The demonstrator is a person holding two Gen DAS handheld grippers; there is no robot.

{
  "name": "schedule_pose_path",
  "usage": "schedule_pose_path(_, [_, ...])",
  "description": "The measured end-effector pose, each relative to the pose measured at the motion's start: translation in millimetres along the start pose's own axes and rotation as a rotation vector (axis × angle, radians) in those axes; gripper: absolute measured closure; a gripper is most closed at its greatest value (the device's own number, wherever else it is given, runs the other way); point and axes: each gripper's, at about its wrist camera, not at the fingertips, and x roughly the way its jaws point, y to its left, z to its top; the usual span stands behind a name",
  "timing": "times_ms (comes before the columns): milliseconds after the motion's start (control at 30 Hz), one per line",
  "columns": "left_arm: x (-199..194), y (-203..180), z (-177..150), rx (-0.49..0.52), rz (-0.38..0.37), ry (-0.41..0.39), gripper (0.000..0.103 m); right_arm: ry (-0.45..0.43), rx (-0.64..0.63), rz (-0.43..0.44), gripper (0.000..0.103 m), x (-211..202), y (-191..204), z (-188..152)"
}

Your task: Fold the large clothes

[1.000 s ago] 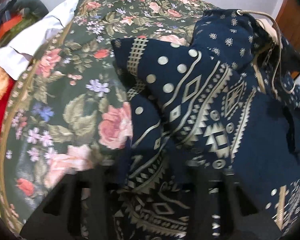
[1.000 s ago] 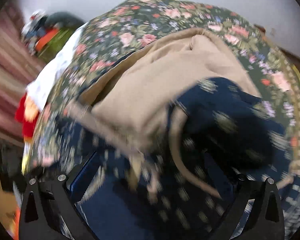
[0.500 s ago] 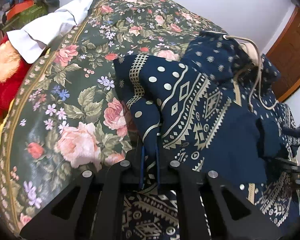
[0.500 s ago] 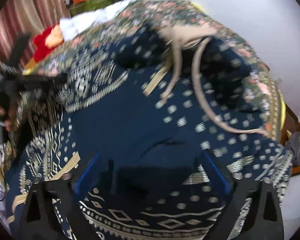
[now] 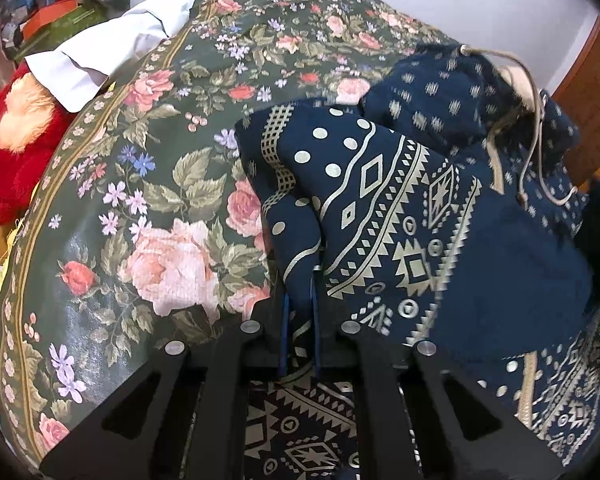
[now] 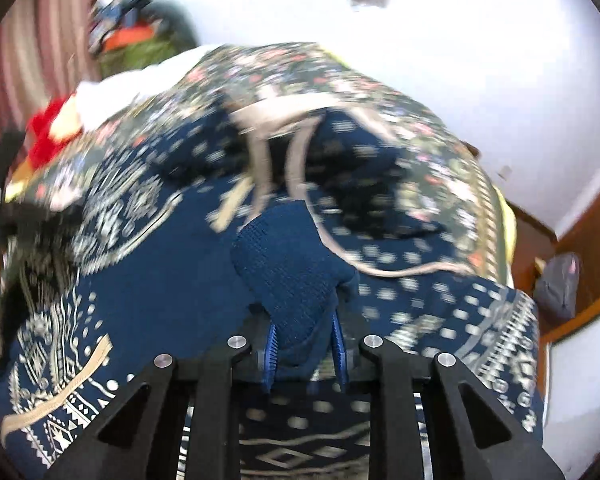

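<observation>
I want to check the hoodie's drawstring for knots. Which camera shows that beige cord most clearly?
The left wrist view: the drawstring is fairly sharp there, looping from the hood down across the navy hoodie. The right wrist view shows more of its length, but motion-blurred.

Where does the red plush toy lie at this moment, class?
In the left wrist view the red plush toy lies at the far left, off the edge of the floral bedspread, just below the white cloth. The right wrist view shows it blurred at upper left.
</observation>
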Motion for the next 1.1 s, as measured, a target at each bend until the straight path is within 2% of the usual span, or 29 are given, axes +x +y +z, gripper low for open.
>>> schedule_pose_path(167, [11,4,-5,-0.019,-0.008,0.021,0.092,0.05,0.118,0.008,0.085,0,-45,-11])
schedule_pose_path(300, [12,4,-6,-0.038,-0.004,0.026,0.089,0.09,0.099,-0.027,0.084,8,-51,-30])
schedule_pose_path(367, [11,3,-7,-0.027,0.002,0.031,0.089,0.116,0.08,-0.071,0.084,11,-54,-42])
schedule_pose_path(467, [8,-1,-14,0.018,0.024,0.029,0.088,0.137,0.082,-0.059,0.084,14,-62,-54])
schedule_pose_path(500, [8,-3,-16,0.039,0.034,0.032,0.087,0.142,0.089,-0.059,0.082,13,-65,-56])
schedule_pose_path(533, [9,-5,-18,0.049,0.039,0.034,0.087,0.144,0.093,-0.069,0.072,11,-67,-58])
schedule_pose_path(567, [10,-7,-20,0.06,0.047,0.033,0.087,0.147,0.089,-0.119,0.05,9,-70,-59])
schedule_pose_path(600, [10,-8,-21,0.068,0.056,0.032,0.087,0.146,0.08,-0.184,0.035,8,-71,-60])
schedule_pose_path(633, [11,-9,-21,0.07,0.06,0.031,0.087,0.138,0.07,-0.235,0.013,7,-72,-61])
schedule_pose_path(667, [11,-9,-22,0.068,0.064,0.032,0.087,0.12,0.055,-0.275,0.011,4,-75,-63])
schedule_pose_path(800, [12,-14,-21,0.076,0.083,0.036,0.087,0.136,0.079,-0.246,0.011,-6,-86,-70])
schedule_pose_path(967, [-8,-33,-19,0.14,0.183,0.03,0.082,0.094,0.132,-0.254,0.011,-44,-103,-75])
schedule_pose_path(1067, [-31,-47,-13,0.181,0.222,-0.016,0.069,0.078,0.214,-0.211,0.011,-67,-122,-79])
schedule_pose_path(1100, [-38,-52,-10,0.194,0.229,-0.034,0.058,0.07,0.243,-0.195,0.011,-73,-128,-80])
